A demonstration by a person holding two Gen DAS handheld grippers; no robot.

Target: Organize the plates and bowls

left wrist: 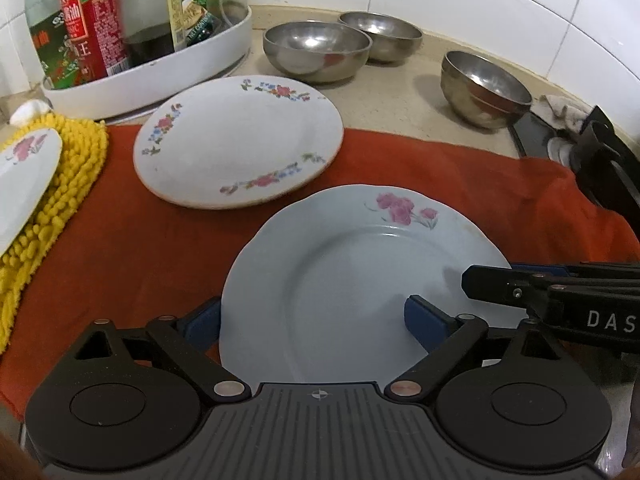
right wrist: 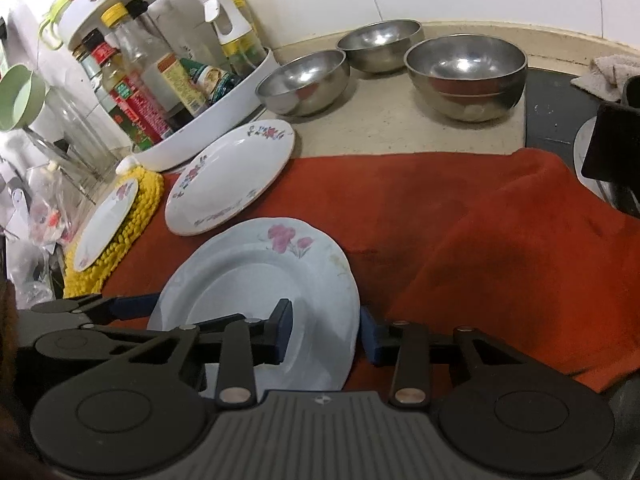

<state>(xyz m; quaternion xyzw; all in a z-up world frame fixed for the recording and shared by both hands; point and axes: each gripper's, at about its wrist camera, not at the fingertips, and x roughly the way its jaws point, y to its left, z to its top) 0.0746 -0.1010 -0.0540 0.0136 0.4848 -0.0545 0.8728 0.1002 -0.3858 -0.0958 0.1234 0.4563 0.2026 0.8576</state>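
left wrist view: blue plate (left wrist: pixel 360 280) at 6 o'clock on red cloth (left wrist: pixel 140 248). left gripper (left wrist: pixel 312 316) and right gripper (right wrist: pixel 324 330) jaws wide, straddling opposite rims, unclamped; uneven squeeze may tip it.

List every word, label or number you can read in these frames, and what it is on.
"DAS": white letters on the right gripper body, cut off at the frame edge.
"王": on the red bottle label; its other characters are blurred.
Other bottle labels: too small or blurred to read.
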